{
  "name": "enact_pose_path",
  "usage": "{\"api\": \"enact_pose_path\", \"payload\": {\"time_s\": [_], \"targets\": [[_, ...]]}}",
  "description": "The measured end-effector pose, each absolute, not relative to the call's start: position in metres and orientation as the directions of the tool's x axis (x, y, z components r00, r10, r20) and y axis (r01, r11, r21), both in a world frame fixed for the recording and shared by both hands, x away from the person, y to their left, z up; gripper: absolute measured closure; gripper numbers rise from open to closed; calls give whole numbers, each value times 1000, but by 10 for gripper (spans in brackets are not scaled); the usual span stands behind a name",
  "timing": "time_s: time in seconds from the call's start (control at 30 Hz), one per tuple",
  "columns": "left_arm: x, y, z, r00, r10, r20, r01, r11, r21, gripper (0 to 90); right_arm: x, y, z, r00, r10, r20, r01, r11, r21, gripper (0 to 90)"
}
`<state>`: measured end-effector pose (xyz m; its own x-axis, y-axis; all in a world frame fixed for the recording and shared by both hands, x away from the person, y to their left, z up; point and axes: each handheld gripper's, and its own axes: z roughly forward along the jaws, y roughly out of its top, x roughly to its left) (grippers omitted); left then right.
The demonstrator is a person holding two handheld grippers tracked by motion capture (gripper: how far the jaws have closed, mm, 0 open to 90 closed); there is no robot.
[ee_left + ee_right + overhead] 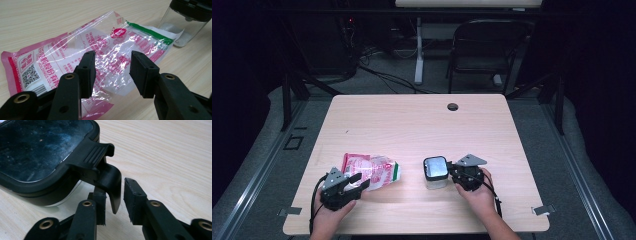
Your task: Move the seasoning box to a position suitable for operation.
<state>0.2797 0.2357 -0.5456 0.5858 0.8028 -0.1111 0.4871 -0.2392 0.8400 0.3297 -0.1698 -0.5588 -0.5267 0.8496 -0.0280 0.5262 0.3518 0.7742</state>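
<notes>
A crinkled pink and clear plastic bag (373, 170) (75, 47) with a green-edged end lies flat on the wooden table (412, 125) at the front left. My left gripper (361, 181) (112, 67) hovers at its near edge, open, with the film showing in the gap. To the right stands a clear container (435, 172) (182, 27) with a black lid (37, 147). My right gripper (452, 172) (114, 188) reaches it from the right. The lid's black latch (111, 182) hangs between the jaws, with a gap still showing at the right pad.
A round cable hole (453, 106) sits near the table's far edge. Beyond the table stand a black folding chair (487, 45) and a white desk leg (418, 50), with cables on the floor. Bare wood stretches behind both objects.
</notes>
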Motion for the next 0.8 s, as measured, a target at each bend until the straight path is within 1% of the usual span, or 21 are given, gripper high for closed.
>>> {"api": "enact_pose_path", "payload": {"time_s": [0.1,0.2,0.27,0.3,0.33,0.4,0.43,0.47,0.5,0.6,0.63,0.67,0.7,0.77,0.8], "targets": [[280,234,-544,578,802,-147,493,-200,847,557,328,-169,-559,-529,848,-41,511,356,782,753],[281,229,-544,577,801,-160,495,-187,849,565,327,-169,-559,-531,846,-50,503,362,785,761],[282,223,-541,585,796,-153,492,-199,847,578,327,-169,-559,-537,841,-59,500,374,781,766],[283,213,-538,601,787,-141,483,-217,849,597,327,-169,-557,-543,837,-66,504,388,771,766],[283,213,-538,601,787,-141,483,-217,849,612,327,-169,-557,-543,837,-66,504,388,771,766],[285,196,-532,640,760,-109,462,-268,846,643,325,-169,-556,-544,836,-66,510,392,765,766],[285,196,-532,640,760,-109,462,-268,846,656,325,-169,-556,-544,836,-66,510,392,765,766],[286,189,-531,651,753,-96,456,-287,843,656,325,-169,-556,-548,833,-75,509,404,760,766],[289,176,-530,664,744,-80,452,-314,835,678,323,-168,-555,-556,827,-78,507,412,757,766],[292,165,-530,671,737,-83,457,-323,829,721,322,-168,-555,-554,830,-68,511,403,759,764],[295,160,-530,677,731,-84,458,-329,826,721,322,-168,-555,-554,830,-68,511,403,759,764],[296,154,-530,679,729,-90,462,-329,823,746,322,-168,-555,-556,828,-68,513,407,756,763],[300,145,-530,688,720,-84,461,-346,817,790,321,-169,-554,-556,828,-67,519,409,750,760],[301,140,-531,690,718,-86,462,-347,816,806,320,-169,-554,-558,827,-66,520,411,748,760],[303,133,-532,688,720,-90,469,-347,812,834,318,-168,-554,-556,829,-65,521,409,749,760]]}}
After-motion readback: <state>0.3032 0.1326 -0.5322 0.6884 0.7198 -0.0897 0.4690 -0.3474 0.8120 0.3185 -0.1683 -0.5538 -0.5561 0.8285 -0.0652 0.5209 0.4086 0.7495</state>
